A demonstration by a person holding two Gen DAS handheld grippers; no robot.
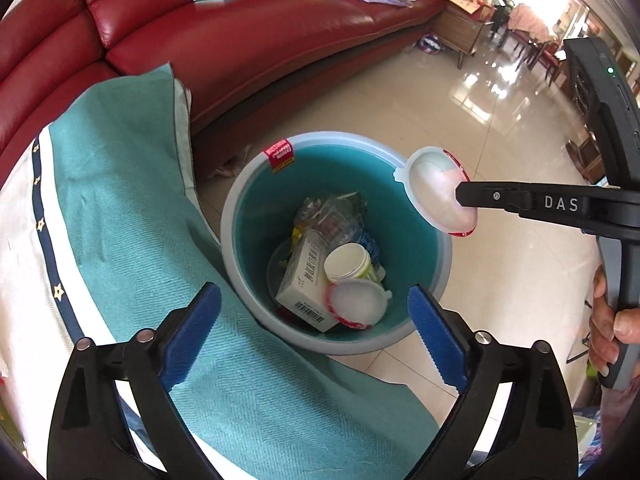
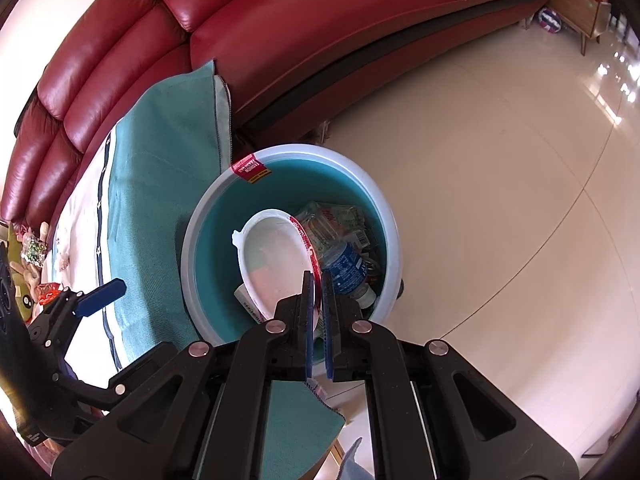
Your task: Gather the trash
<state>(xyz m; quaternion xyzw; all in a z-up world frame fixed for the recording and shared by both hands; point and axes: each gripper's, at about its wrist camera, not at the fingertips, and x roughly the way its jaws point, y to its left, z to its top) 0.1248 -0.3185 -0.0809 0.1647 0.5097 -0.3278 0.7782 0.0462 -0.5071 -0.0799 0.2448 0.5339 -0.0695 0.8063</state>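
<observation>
A round bin, teal inside with a pale rim, stands on the floor and holds trash: a white barcoded box, a white tub, a red-rimmed plastic cup and a clear bottle. My left gripper hangs open above the bin with nothing between its blue pads. My right gripper is shut on the red rim of a shallow white plastic cup, held over the bin's opening. One blue finger of the left gripper shows at the left of the right wrist view.
A red leather sofa curves behind the bin. A teal and white cloth covers the surface left of the bin. Glossy tile floor spreads to the right. A person's hand grips the right handle. A ball lies by a wooden cabinet.
</observation>
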